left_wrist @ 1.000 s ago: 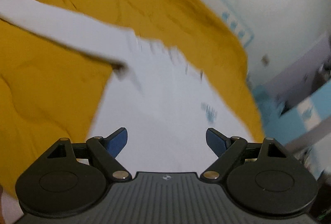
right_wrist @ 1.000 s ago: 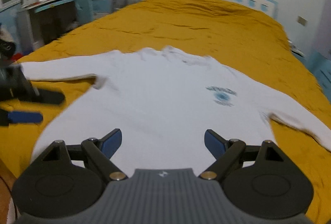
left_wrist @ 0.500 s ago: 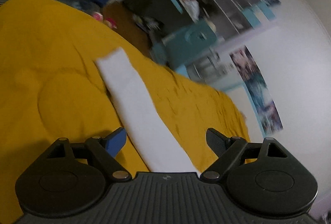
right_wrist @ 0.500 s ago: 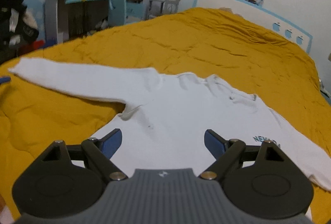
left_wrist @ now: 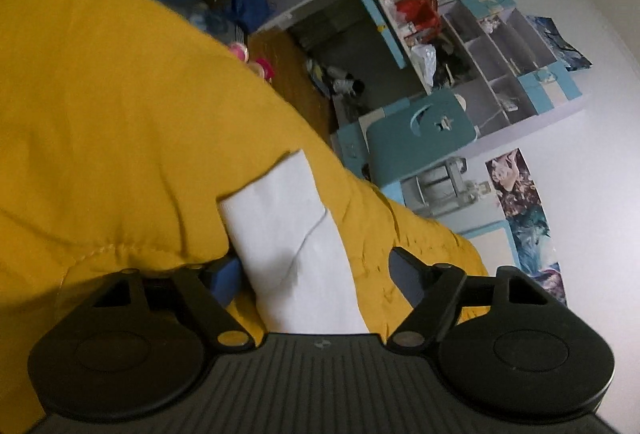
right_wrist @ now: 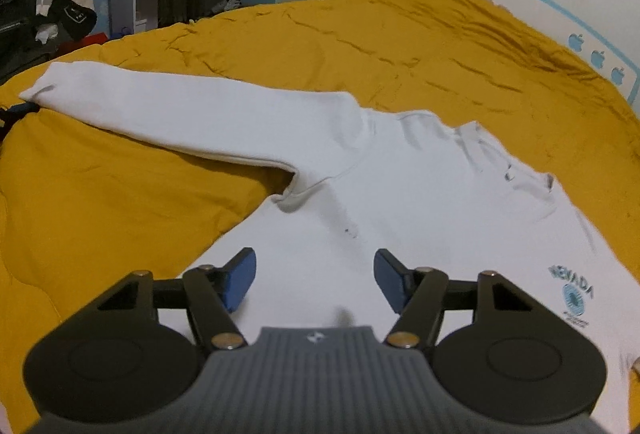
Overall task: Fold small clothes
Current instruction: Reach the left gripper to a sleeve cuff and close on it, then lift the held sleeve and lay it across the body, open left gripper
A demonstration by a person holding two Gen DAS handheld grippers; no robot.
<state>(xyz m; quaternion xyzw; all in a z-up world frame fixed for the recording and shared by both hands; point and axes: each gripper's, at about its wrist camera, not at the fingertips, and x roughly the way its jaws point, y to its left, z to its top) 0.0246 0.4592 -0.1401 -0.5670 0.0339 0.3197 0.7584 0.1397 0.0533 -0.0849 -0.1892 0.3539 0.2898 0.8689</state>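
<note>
A white long-sleeved sweatshirt [right_wrist: 400, 193] lies flat on the yellow bedspread [right_wrist: 120, 193], with one sleeve [right_wrist: 180, 113] stretched out to the left. In the left wrist view, that sleeve's cuff end [left_wrist: 288, 234] lies between the fingers of my left gripper [left_wrist: 316, 276]. Its jaws are closing: the left pad [left_wrist: 224, 278] is at the sleeve's edge and the right pad is still apart from it. My right gripper [right_wrist: 314, 282] hovers low over the shirt's body just below the armpit. Its jaws are closing with fabric beneath them, not pinched.
The bedspread [left_wrist: 100, 113] is wrinkled and bulges beside the cuff. A desk with a teal chair [left_wrist: 420, 137], shelves and a heap of clothes [right_wrist: 44, 5] stand beyond the bed's far edge. The headboard [right_wrist: 592, 53] runs along the right.
My left gripper has swung from over the shirt's body out along the sleeve to its cuff, rolling as it went. My right gripper has shifted left toward the armpit. Both pairs of jaws have narrowed.
</note>
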